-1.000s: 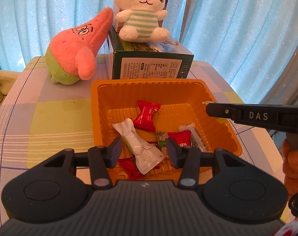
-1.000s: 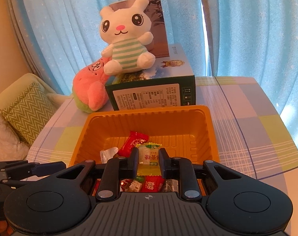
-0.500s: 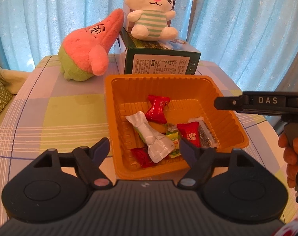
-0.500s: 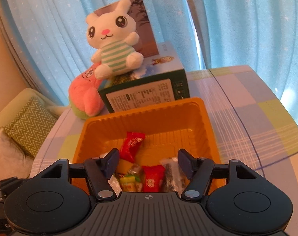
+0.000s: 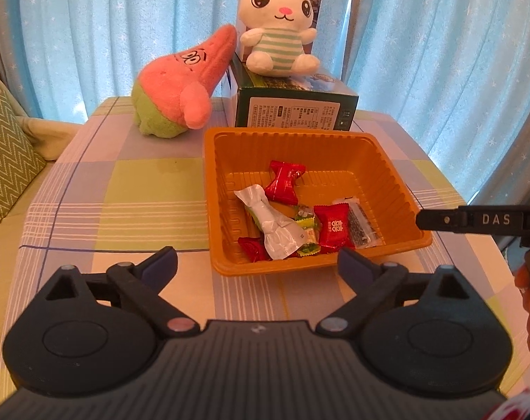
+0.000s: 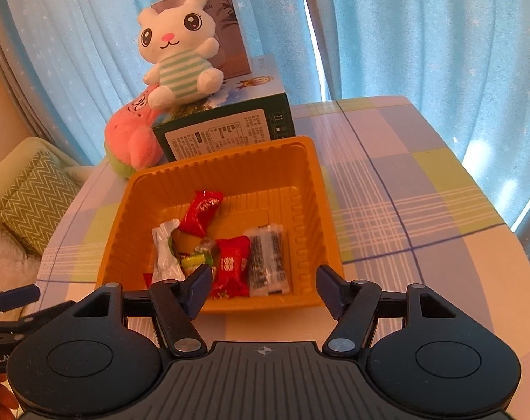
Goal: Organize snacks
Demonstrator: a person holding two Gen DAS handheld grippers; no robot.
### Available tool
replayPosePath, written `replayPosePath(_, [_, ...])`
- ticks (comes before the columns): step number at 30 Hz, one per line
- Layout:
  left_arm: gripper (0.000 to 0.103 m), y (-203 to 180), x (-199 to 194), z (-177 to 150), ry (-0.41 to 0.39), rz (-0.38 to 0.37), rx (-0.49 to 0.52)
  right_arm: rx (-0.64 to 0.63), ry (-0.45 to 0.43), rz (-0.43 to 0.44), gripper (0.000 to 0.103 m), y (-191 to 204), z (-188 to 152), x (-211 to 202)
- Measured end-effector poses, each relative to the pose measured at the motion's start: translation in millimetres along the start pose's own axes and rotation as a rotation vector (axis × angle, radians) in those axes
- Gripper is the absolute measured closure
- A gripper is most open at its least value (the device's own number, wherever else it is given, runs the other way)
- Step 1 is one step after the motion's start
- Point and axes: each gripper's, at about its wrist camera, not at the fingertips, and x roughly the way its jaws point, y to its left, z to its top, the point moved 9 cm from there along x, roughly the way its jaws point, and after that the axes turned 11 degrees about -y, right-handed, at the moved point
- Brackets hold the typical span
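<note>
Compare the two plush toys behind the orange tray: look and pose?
The white bunny plush sits upright on top of the green box; the pink star plush stands on the tablecloth, leaning so its tip touches that box. The white bunny plush wears green-and-white stripes; the pink star plush is pink with a green bottom. Both are soft toys facing the cameras, behind the orange tray.

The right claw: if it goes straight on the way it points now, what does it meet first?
Probably the near wall of the orange tray, then the red snack inside; depth is unclear. The right claw is open and empty.
</note>
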Motion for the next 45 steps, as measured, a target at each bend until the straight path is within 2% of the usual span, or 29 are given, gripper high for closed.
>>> replayPosePath(9, [0.0,-12.5,-52.5,-3.0,-0.008,-0.006,-0.049,-0.043,-0.006,-0.031,0.037,1.3,-13.6,-54.5])
replayPosePath(22, [0.001,-30.0,-135.4,-22.6,-0.048,0.052,-0.007,-0.056,-0.041,-0.034,0.037,14.1,-34.1,-137.8])
replayPosePath(35, [0.0,-40.6,-206.7,-53.0,-0.067,0.1,-0.042,-0.079,-0.056,-0.05,0.037,25.6,-80.3,-206.3])
replayPosePath(45, [0.0,-47.6,-244.9,-66.9,-0.087,0.118,-0.015,-0.061,-0.052,-0.031,0.037,32.6,-106.2,-245.5])
